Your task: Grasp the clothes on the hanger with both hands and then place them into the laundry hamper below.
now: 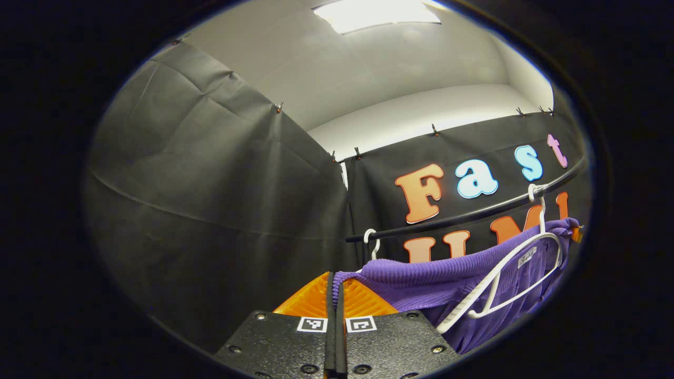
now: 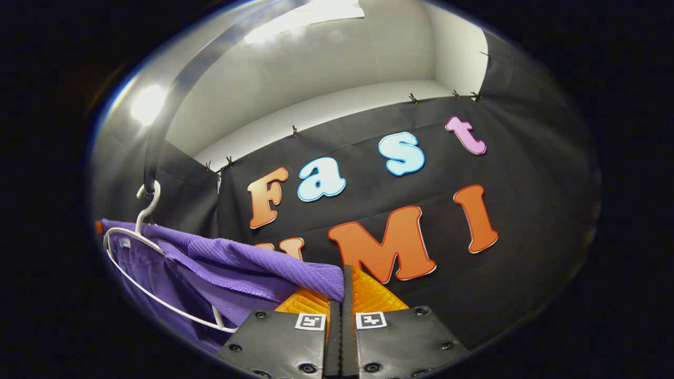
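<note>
A purple knit garment [image 1: 447, 273] hangs stretched over a white hanger [image 1: 518, 273] whose hook sits on a black rail [image 1: 474, 213]. In the left gripper view, my left gripper [image 1: 335, 279] is shut, and the garment's left edge runs into the seam between its fingers. In the right gripper view, the same garment [image 2: 237, 263] drapes from the hanger [image 2: 139, 245] at the left. Its right edge ends pinched between the fingers of my right gripper [image 2: 345, 275], which is shut. Both grippers are level with the garment's top edge, one at each end.
The rail [image 2: 158, 131] curves overhead close to the right gripper. A second white hanger hook [image 1: 371, 239] hangs on the rail near the left gripper. Black cloth walls close in behind and to the left, with a ceiling light [image 1: 376, 13] above.
</note>
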